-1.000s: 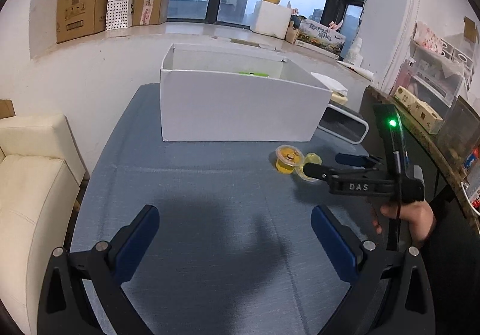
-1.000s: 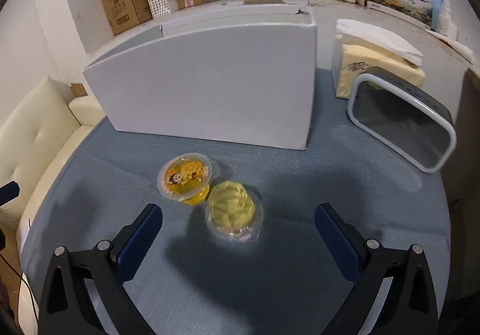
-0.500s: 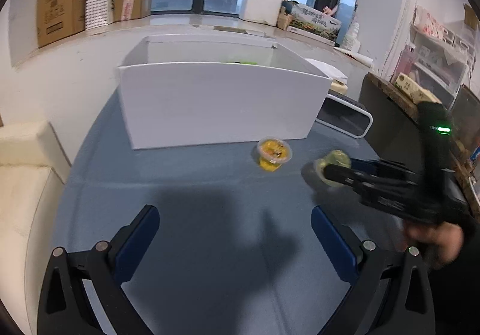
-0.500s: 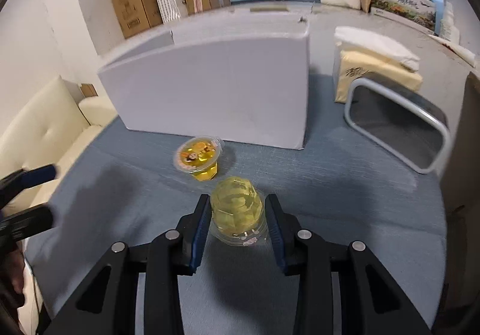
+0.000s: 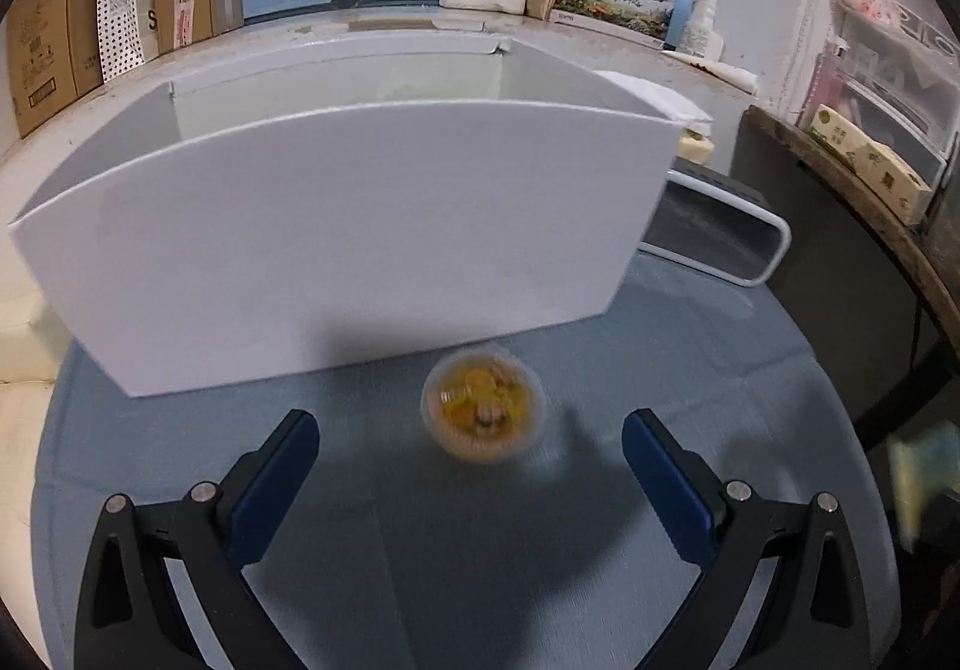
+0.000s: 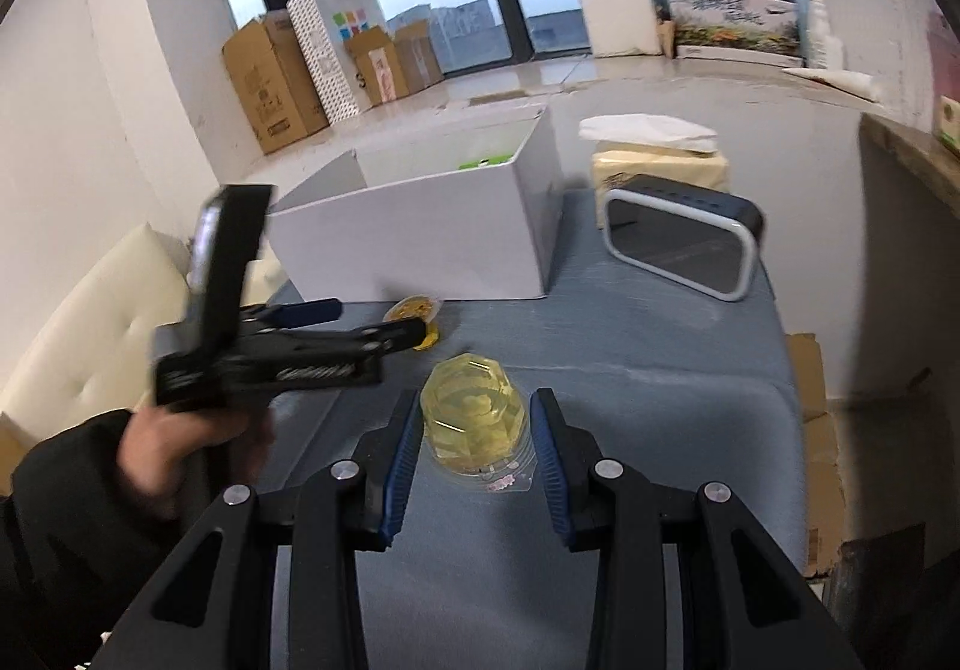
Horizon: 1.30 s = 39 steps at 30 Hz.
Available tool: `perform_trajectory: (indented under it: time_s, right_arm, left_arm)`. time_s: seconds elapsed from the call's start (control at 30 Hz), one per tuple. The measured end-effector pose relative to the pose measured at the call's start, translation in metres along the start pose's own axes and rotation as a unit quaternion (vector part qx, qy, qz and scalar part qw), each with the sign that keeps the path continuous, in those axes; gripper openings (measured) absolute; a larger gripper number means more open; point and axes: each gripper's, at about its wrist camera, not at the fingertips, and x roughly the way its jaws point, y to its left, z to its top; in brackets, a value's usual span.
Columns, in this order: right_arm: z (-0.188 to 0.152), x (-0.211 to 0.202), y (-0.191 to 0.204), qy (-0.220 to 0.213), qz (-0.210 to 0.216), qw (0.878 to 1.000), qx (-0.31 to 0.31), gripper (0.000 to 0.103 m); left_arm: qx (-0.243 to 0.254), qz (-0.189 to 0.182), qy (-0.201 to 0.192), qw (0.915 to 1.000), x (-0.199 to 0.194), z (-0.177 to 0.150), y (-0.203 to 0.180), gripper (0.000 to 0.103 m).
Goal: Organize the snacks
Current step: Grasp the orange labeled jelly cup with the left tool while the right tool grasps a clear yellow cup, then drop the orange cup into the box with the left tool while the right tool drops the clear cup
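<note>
Blue-clothed bench (image 5: 420,580) bearing white carton (image 5: 360,226); orange jelly cup (image 5: 483,407), probably light, slippery, crushable, best taken at mid-wall, between spread left gripper (image 5: 468,442); yellow jelly cup (image 6: 474,415) clamped in right gripper (image 6: 474,448).

The table (image 5: 180,430) wore matt blue-grey woven cloth. The white box (image 5: 360,250) looked smooth, matt board. Both jelly cups (image 6: 474,418) (image 5: 483,409) were glossy clear plastic.
</note>
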Motion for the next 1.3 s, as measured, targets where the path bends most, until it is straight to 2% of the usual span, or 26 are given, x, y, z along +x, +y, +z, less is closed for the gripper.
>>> perform_trajectory:
  time_s: [0.1,0.17,0.23,0.27,0.4,0.5,0.8,0.97,1.1,1.3]
  right_arm:
    - [-0.002,-0.004,-0.004,-0.004,-0.003,1.000,0.009,0.040]
    - [-0.002,-0.006,-0.006,-0.005,-0.005,1.000,0.012,0.040]
    - [-0.003,-0.003,-0.007,-0.001,-0.006,1.000,0.013,0.040]
    - [-0.003,-0.001,-0.007,0.000,-0.004,1.000,0.017,0.040]
    - [-0.003,0.000,-0.003,0.000,0.001,1.000,0.012,0.040]
    - [-0.001,0.002,0.000,-0.002,0.004,1.000,0.007,0.040]
    - [0.019,0.021,0.027,-0.010,0.032,0.999,-0.007,0.040]
    - [0.037,0.032,0.054,-0.020,0.052,0.998,-0.024,0.040]
    - [0.057,0.038,0.070,-0.030,0.057,0.997,-0.040,0.040]
    - [0.099,0.052,0.083,-0.045,0.048,0.996,-0.063,0.040]
  left_arm:
    - [-0.014,0.003,0.009,0.9999,0.013,0.002,0.003,0.101]
    - [-0.007,0.008,0.010,0.9999,0.017,0.002,0.002,0.088]
    - [-0.001,0.001,0.022,0.9997,0.024,0.003,0.000,0.055]
    - [-0.004,-0.003,0.027,0.9996,0.025,0.003,0.001,0.049]
    - [-0.007,-0.012,0.012,0.9998,0.012,-0.001,0.005,0.050]
    - [0.000,-0.016,-0.010,0.9998,-0.012,-0.007,0.006,0.050]
    - [-0.005,-0.043,-0.079,0.9960,-0.125,-0.032,0.016,0.050]
    - [-0.010,-0.053,-0.105,0.9931,-0.163,-0.034,0.026,0.050]
    - [-0.009,-0.048,-0.117,0.9920,-0.169,-0.021,0.032,0.050]
    - [-0.019,-0.027,-0.133,0.9906,-0.155,0.022,0.054,0.050]
